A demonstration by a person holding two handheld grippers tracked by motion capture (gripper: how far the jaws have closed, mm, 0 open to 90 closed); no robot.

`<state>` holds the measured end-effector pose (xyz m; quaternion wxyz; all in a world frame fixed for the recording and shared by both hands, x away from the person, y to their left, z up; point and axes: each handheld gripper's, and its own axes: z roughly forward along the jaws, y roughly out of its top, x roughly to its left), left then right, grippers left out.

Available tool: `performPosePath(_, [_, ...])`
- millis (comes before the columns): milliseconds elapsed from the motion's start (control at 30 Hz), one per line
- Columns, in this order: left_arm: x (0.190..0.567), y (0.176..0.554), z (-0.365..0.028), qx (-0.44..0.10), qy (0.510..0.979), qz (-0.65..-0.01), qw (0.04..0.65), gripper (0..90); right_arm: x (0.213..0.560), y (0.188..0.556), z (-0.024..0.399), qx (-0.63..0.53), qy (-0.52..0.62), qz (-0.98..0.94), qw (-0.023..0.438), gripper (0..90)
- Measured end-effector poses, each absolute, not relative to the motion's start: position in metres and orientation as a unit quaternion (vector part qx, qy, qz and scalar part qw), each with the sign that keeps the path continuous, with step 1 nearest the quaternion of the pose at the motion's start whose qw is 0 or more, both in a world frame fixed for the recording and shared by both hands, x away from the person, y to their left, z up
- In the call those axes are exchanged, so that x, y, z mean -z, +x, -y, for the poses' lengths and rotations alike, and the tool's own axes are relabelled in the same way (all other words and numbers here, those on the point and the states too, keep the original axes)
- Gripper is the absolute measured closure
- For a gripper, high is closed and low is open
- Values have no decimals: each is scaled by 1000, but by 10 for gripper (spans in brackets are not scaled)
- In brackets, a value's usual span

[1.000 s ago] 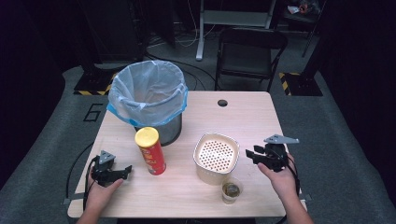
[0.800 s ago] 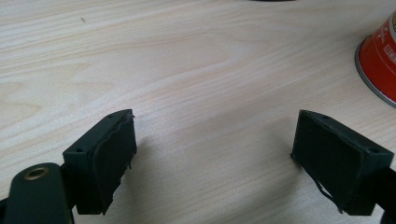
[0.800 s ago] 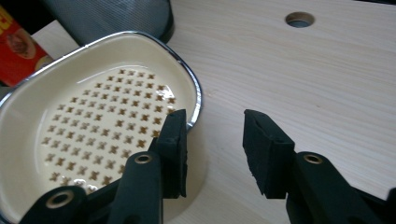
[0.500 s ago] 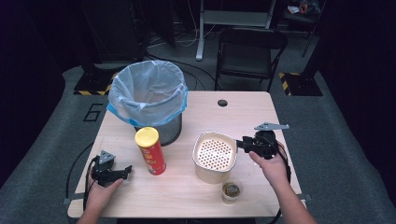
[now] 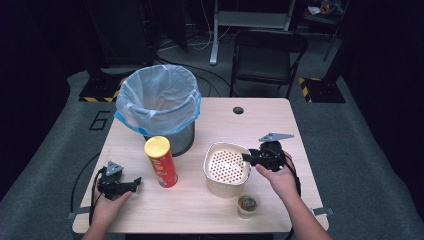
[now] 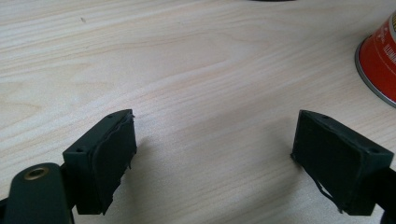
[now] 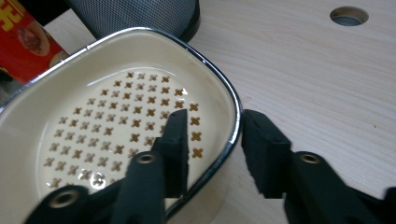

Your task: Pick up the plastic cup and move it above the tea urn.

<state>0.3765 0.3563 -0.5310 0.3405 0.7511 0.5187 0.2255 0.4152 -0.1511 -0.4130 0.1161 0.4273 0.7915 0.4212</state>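
— Over at the right side of the tabletop (image 5: pixel 280 125), what is the right claw (image 5: pixel 248 158) doing?

— It straddles the near wall of the cream perforated dish (image 5: pixel 226 169): one jaw inside, one outside. Its jaws have just been opening a little, and in the right gripper view there is a sliver of gap at the chrome rim (image 7: pixel 233 100), so I judge the grip not yet made.

— So how far along is the work?

— Early, I'd say. The dish stands on the tabletop between the red canister (image 5: pixel 161 161) and the hand, in front of the lined bin (image 5: pixel 159 104). Clamping and lifting are left.

— And the left claw (image 5: pixel 134 182)?

— Wide and empty, lying on the wood near the canister.

— What does each view add?

— The high view gives the layout, plus a small jar (image 5: pixel 247 205) near the front edge. The right gripper view settles which jaw is inside the dish; the left gripper view shows bare wood between its pads (image 6: pixel 112 158).
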Motion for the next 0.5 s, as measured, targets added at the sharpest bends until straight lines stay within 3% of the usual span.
performPosePath(33, [531, 377, -356, -225, 751, -519, 340, 130, 409, 406, 150, -425, 423, -790, 130, 497])
performPosePath(233, [531, 377, -357, -225, 752, -518, 341, 130, 401, 361, 157, -434, 410, -786, 160, 377])
performPosePath(500, [531, 377, -356, -227, 751, -519, 340, 129, 420, 319, 163, -435, 401, -792, 147, 270])
